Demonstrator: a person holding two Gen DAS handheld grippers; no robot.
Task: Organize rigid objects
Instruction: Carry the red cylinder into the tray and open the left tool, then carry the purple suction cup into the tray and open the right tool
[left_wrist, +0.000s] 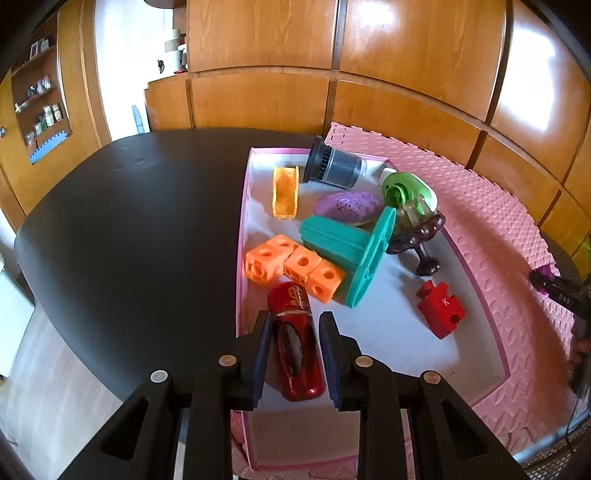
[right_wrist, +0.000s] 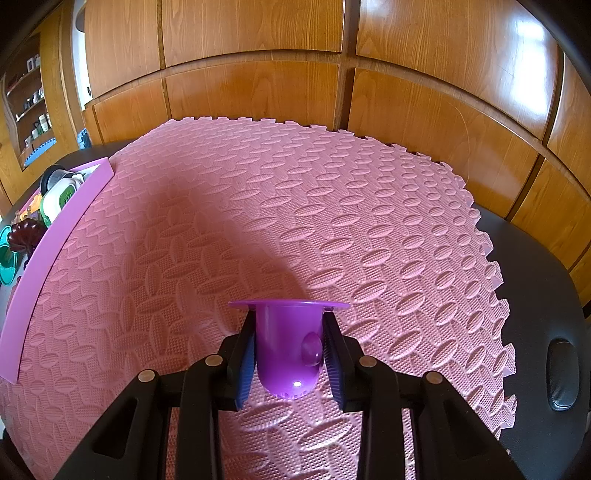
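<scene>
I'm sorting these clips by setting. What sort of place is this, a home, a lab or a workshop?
Most likely a room in a home. Wood-panelled cabinets line the wall, an open shelf holds small jars and household items, and a pink box of toys sits on a pink foam play mat spread on a dark table.

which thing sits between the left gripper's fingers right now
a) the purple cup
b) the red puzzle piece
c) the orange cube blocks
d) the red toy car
d: the left gripper is closed on the red toy car over the pink tray, while the puzzle piece and the orange cubes lie loose inside it.
</scene>
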